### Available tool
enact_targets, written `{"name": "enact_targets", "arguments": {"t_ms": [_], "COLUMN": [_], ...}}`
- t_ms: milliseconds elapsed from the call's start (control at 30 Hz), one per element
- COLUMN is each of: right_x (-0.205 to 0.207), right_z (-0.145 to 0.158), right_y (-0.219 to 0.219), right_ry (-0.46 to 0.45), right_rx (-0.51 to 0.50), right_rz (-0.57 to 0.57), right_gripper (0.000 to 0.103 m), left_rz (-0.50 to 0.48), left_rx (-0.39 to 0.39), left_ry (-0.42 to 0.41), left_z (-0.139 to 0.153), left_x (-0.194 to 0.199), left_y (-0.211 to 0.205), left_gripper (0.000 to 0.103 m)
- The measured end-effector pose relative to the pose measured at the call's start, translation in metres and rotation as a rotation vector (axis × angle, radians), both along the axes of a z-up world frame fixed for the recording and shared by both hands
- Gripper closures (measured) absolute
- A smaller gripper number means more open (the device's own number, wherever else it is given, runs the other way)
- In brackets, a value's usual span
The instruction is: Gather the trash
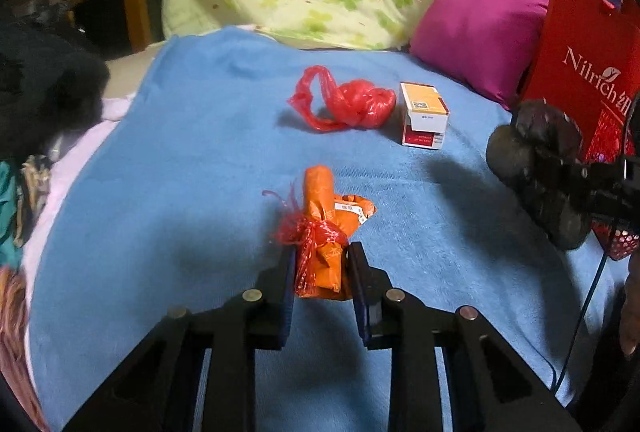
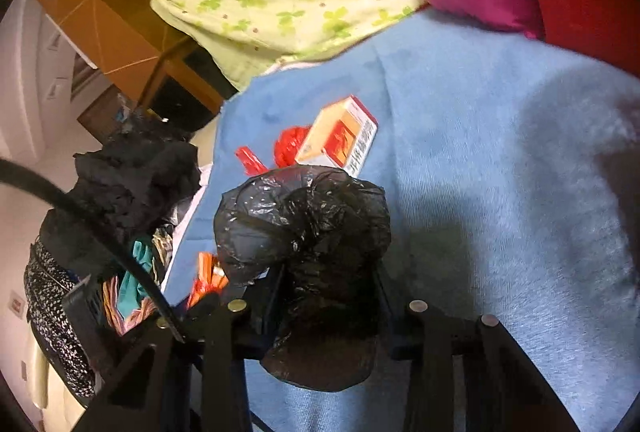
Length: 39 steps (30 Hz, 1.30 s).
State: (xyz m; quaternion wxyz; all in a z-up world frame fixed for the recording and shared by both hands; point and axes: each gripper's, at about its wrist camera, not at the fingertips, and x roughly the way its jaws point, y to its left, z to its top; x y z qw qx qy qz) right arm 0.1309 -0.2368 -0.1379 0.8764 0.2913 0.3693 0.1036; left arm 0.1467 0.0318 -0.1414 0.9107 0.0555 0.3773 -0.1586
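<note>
Tongs (image 1: 321, 264) clamped on orange wrapper (image 1: 324, 232), other tongs (image 2: 326, 296) on black bag (image 2: 304, 224).

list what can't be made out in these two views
- Left wrist view: the orange wrapper bundle's underside, hidden between the left hand-held gripper's fingers.
- Left wrist view: the red Nilrich bag, cut off by the right edge.
- Right wrist view: the crumpled red plastic bag, mostly behind the small box and the black trash bag.
- Right wrist view: the box's print, too blurred to read.
</note>
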Motion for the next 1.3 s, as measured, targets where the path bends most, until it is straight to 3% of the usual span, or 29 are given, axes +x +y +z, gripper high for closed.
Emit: {"name": "enact_targets", "arguments": {"t_ms": [233, 633, 900, 1300], "right_x": [-0.020, -0.082, -0.132, -0.180], "right_z": [0.019, 0.055, 0.072, 0.074], "right_y": [0.001, 0.006, -0.004, -0.044], "right_ry": [-0.078, -0.239, -0.338, -0.367], "right_rx": [-0.042, -0.151, -0.195, -0.201], "right_rz": [0.019, 0.047, 0.053, -0.010], "right_gripper": [0.061, 0.061, 0.061, 0.061], "left_rz": [0.048, 0.034, 0.011, -0.041], "left_rx": [0.067, 0.173, 0.178, 0.161], "left_ry": [-0.058, -0.207, -0.269, -0.327], "left_z": [0.025, 0.086, 0.117, 0.147], "left_x": [-0.032, -0.087, -0.115, -0.148], "left_y": [-0.017, -0.049, -0.065, -0.089], "left_gripper": [0.076, 0.076, 0.076, 0.076]}}
